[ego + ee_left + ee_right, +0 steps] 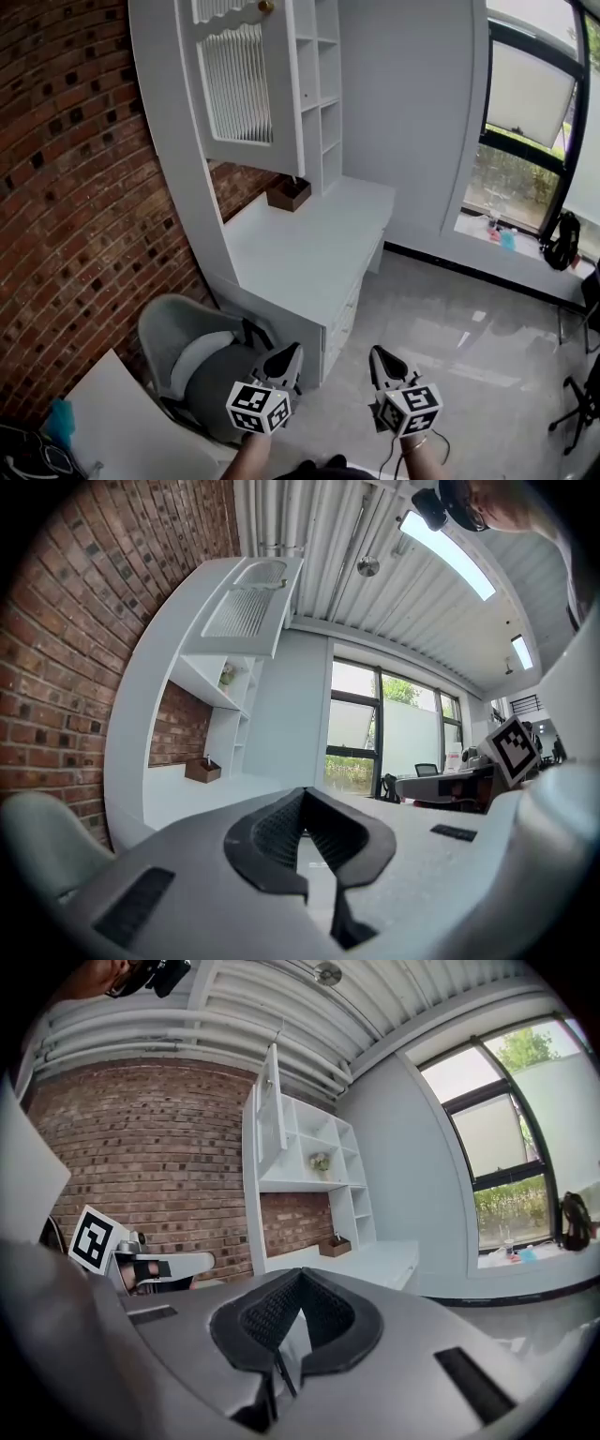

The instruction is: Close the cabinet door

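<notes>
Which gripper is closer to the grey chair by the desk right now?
Left. The left gripper is just beside the chair, at its right edge in the head view; the right gripper is farther off, over the floor.

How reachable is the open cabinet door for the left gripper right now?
Probably not yet. The left gripper sits low and well short of the cabinet door, which stands open high above the desk. The desk and chair lie between; the person would likely need to step closer and raise it.
</notes>
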`<state>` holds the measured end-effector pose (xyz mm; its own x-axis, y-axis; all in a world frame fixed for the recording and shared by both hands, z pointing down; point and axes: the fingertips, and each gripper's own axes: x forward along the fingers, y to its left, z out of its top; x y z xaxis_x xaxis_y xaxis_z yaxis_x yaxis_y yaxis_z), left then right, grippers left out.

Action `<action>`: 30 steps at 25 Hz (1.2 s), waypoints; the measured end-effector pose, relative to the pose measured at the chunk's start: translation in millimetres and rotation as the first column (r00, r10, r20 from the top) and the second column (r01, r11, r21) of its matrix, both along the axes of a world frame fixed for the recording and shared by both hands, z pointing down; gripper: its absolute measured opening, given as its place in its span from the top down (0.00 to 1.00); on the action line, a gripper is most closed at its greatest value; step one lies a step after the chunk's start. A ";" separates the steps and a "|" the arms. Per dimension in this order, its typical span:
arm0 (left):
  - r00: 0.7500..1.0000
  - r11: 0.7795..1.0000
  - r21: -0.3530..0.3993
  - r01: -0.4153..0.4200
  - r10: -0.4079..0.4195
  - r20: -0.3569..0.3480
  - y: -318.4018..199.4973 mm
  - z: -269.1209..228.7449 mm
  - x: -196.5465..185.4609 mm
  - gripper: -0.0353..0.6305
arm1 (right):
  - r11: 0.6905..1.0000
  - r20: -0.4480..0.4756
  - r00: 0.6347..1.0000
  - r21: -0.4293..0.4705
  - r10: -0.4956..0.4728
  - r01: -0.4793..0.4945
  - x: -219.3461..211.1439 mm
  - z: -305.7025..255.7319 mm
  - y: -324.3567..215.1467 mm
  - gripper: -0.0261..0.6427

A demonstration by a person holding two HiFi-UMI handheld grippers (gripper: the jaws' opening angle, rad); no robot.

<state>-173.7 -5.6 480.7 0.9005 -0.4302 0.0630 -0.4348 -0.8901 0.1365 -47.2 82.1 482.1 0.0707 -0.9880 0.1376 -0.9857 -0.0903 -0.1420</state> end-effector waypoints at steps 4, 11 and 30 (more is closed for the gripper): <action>1.000 1.000 0.012 0.013 -0.013 0.001 0.5 -4.4 3.4 0.93 | 1.000 0.011 1.000 0.004 -0.019 0.019 2.8 -1.8 -5.2 0.96; 0.999 0.996 0.082 0.046 -0.045 -0.010 -6.0 -29.9 9.2 0.93 | 0.996 -0.010 0.999 0.071 -0.046 0.046 16.3 -28.2 -14.2 0.96; 0.986 0.929 0.343 0.139 -0.098 -0.133 -52.7 -183.5 37.1 0.93 | 0.924 -0.208 0.964 0.311 -0.163 0.224 17.2 -193.5 -67.6 0.96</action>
